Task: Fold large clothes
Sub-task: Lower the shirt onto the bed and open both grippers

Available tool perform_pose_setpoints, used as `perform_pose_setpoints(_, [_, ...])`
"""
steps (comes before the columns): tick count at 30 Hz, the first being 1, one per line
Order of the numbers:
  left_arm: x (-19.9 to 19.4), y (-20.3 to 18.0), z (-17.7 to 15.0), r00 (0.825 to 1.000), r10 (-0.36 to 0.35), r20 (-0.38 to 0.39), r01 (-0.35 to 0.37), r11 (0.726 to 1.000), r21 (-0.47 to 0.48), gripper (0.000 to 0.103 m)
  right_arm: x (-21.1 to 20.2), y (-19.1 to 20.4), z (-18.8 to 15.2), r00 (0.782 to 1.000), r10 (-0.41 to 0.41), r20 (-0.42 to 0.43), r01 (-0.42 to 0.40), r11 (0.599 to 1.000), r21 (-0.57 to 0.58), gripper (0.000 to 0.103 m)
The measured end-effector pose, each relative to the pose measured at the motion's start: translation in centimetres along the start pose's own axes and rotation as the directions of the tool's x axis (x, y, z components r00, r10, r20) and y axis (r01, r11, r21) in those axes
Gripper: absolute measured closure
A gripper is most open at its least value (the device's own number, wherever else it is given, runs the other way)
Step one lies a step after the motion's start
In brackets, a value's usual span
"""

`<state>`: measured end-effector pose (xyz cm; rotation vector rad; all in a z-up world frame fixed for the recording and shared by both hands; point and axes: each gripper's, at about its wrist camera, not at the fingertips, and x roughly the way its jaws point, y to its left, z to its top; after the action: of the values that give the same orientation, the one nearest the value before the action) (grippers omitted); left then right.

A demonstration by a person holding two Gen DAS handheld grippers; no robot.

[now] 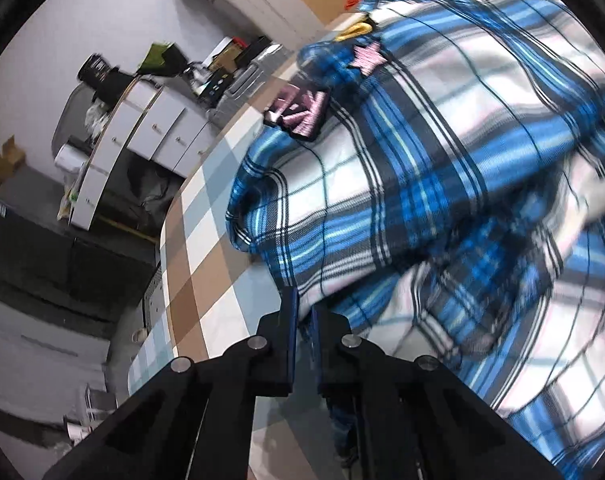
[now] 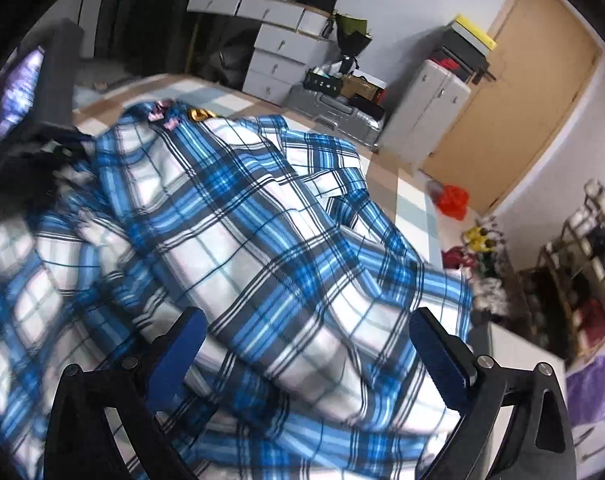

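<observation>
Nearest item, left wrist view: left gripper (image 1: 304,312), black frame with blue pads, jaws drawn together and pinching a fold at the edge of the plaid shirt (image 1: 402,184). No gap shows between pads and cloth.

Nearest item, right wrist view: right gripper (image 2: 306,330), same build, jaws spread wide; its fingers (image 2: 182,344) stand on either side of a rumpled ridge of the shirt (image 2: 262,240), and whether the pads touch the cloth cannot be told.

Garment: large blue, white and black plaid shirt, heaped and creased, covering most of the checked tablecloth (image 1: 206,248). Pink star patch (image 1: 367,59) and pink lettered patch (image 1: 300,114) sit toward the shirt's far end, with a yellow patch (image 1: 354,31) just beyond the star.

Surface: cloth in brown, white and pale blue squares; bare strip visible along its left edge in the left view and at the far right corner in the right view.

Beyond the surface: grey drawer unit (image 2: 278,60), silver suitcase (image 2: 334,110), white cabinet (image 2: 430,108), brown door (image 2: 514,104).
</observation>
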<state>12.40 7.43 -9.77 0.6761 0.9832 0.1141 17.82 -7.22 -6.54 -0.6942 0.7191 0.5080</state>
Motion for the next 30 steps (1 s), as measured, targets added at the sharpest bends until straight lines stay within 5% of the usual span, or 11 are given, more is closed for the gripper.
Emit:
perform_pose_setpoints(3, [-0.2,0.5,-0.1,0.999,-0.037,0.018,0.038,0.999,-0.034,0.103,1.7,0.7,0.4,0.999,0.000,-0.037,-0.003,0.998,-0.066,0.020])
perform_pose_setpoints(5, [-0.1,1.0,0.0,0.997,-0.068,0.024,0.070,0.995,-0.072,0.103,3.3,0.4,0.6,0.995,0.020,-0.093,-0.026,0.998,-0.061,0.052])
perform_pose_setpoints(6, [-0.1,1.3,0.0,0.996,-0.082,0.023,0.084,0.993,-0.084,0.103,3.9,-0.1,0.6,0.991,0.040,-0.125,-0.045,0.998,-0.038,0.088])
perform_pose_setpoints(7, [0.1,1.6,-0.1,0.996,-0.088,0.017,0.089,0.991,-0.096,0.103,4.0,-0.6,0.7,0.991,0.049,-0.129,-0.050,0.999,-0.007,0.094])
perform_pose_setpoints(12, [2.3,4.5,-1.3,0.993,-0.114,-0.031,0.104,0.968,-0.229,0.103,2.9,-4.9,1.6,0.999,-0.006,-0.048,0.014,0.986,0.169,0.095])
perform_pose_setpoints(15, [0.5,5.6,-1.8,0.983,-0.177,0.052,0.185,0.930,-0.317,0.103,2.1,-6.4,1.7,0.999,0.038,-0.016,-0.033,0.973,0.230,0.095])
perform_pose_setpoints(18, [-2.4,3.9,-0.5,0.966,-0.216,0.139,0.245,0.939,-0.242,0.103,1.0,-5.5,1.8,0.999,0.050,-0.005,-0.048,0.978,0.201,0.094])
perform_pose_setpoints(19, [-3.0,2.6,0.4,0.964,-0.229,0.133,0.251,0.951,-0.179,0.094,0.4,-5.2,1.7,0.998,0.063,0.003,-0.062,0.977,0.204,0.094])
perform_pose_setpoints(22, [-3.6,-0.3,1.3,0.958,-0.266,0.107,0.272,0.961,-0.048,0.028,-0.1,-4.5,1.6,0.992,0.127,0.013,-0.127,0.959,0.252,0.093])
perform_pose_setpoints(30, [-2.6,-0.1,3.7,0.951,-0.289,0.112,0.295,0.954,-0.047,0.028,-1.8,-3.6,0.2,0.979,0.198,0.044,-0.201,0.919,0.340,0.087])
